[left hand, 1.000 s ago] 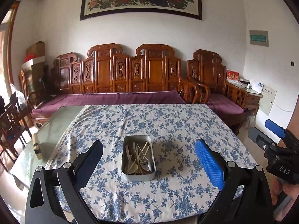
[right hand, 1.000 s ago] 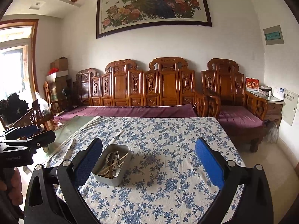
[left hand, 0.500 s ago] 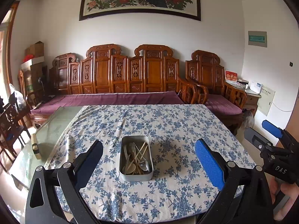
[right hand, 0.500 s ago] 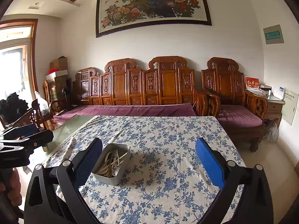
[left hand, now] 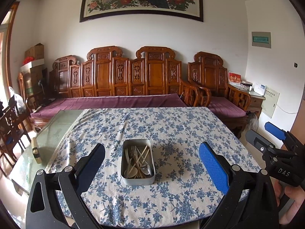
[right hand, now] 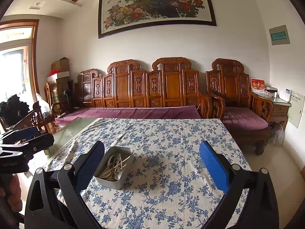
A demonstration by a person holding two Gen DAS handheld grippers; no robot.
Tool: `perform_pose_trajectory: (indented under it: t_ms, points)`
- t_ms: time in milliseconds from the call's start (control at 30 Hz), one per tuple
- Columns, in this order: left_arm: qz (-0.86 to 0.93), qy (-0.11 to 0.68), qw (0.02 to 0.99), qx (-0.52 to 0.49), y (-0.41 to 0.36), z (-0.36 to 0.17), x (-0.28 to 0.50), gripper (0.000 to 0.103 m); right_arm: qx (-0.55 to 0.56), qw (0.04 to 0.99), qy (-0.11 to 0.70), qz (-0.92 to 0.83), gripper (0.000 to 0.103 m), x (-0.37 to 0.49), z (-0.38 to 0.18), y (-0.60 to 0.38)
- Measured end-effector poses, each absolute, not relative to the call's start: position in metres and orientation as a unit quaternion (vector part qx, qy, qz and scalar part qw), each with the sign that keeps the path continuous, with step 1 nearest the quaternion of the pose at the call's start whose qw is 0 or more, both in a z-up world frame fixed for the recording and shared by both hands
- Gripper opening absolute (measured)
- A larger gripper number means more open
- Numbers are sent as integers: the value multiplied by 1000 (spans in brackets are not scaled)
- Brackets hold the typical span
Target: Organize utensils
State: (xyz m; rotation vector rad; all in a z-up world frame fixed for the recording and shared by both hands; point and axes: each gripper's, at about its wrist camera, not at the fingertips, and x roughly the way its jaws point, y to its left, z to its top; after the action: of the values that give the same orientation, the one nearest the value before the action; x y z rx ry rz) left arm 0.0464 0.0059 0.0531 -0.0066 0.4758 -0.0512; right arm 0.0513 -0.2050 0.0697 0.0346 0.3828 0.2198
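I've drawn the left gripper (left hand: 151, 162) back and a little left, so the metal tin (left hand: 137, 162) of utensils now sits centred between its fingers (left hand: 213, 167). My right gripper (left hand: 274, 143) has risen higher into the left view. From the right side, little has shifted.

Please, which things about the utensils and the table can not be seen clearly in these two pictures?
- Utensils in the metal tin: they overlap, so the left wrist view gives no exact count.
- Right wrist view: the tin's near wall hides their lower ends.
- Tablecloth: its near edge is behind the left gripper.
- Small block on the glass: too small to identify.
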Motion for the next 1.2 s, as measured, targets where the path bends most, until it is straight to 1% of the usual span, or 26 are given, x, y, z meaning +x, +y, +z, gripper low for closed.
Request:
perform_pose_trajectory:
  t_ms: [1200]
  points:
    - [-30, 231, 972, 0, 1, 59, 42, 95, 17, 975, 191, 113, 100, 51, 67, -202]
